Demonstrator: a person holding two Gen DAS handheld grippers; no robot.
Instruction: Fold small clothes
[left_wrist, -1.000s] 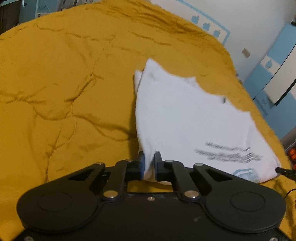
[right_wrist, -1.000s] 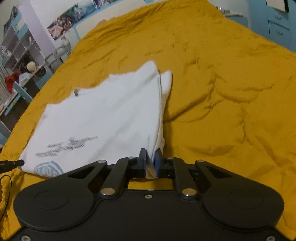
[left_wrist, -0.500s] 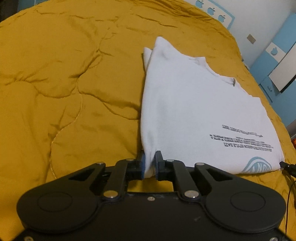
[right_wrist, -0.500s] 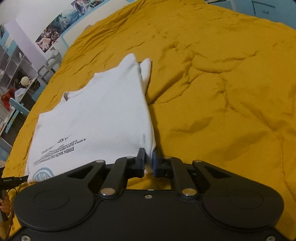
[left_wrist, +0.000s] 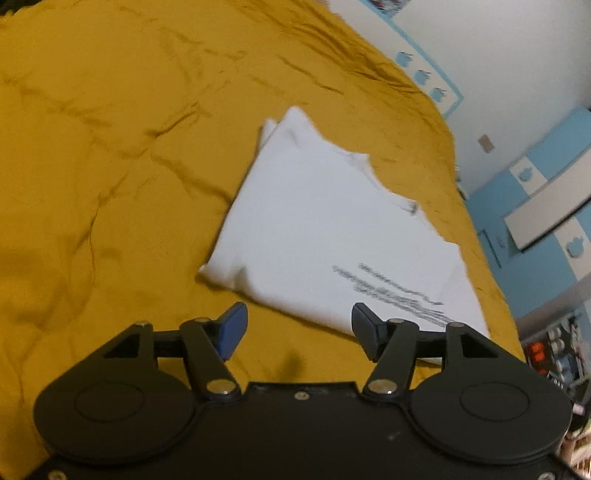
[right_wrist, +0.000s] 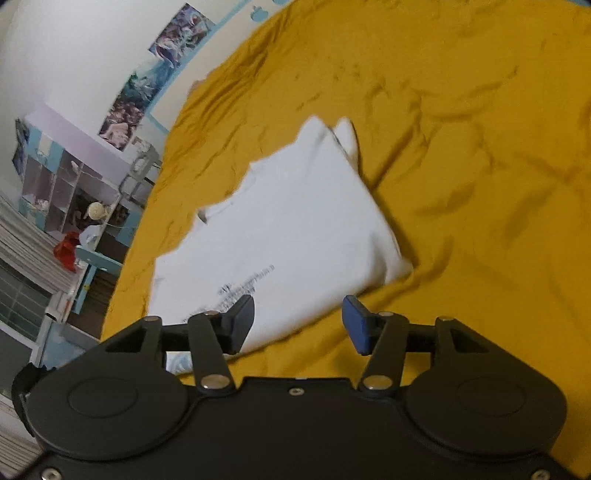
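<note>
The white T-shirt (left_wrist: 332, 229) lies folded lengthwise on the mustard-yellow quilt (left_wrist: 110, 147), printed lettering facing up, just ahead of both tools. The left gripper (left_wrist: 297, 326) has its jaws spread wide with nothing between them; the shirt's near hem sits a little ahead of it and toward its right finger, whose tip overlaps the cloth edge in view. The right gripper (right_wrist: 298, 321) is likewise spread and empty, with the shirt ahead and to its left, its left finger over the printed end, and the shirt's plump folded corner just beyond its right finger. Sleeve tips poke out at the far end, beyond both tools. The step in hand looks like setting up the next fold, probably bringing one end over the other. To do it well, each gripper should come in low at a corner of the same end, slide one finger under all layers so none is left behind, close firmly, then lift and carry together at even height. The soft, puffy quilt may snag under a finger, so pinch only shirt cloth.
</note>
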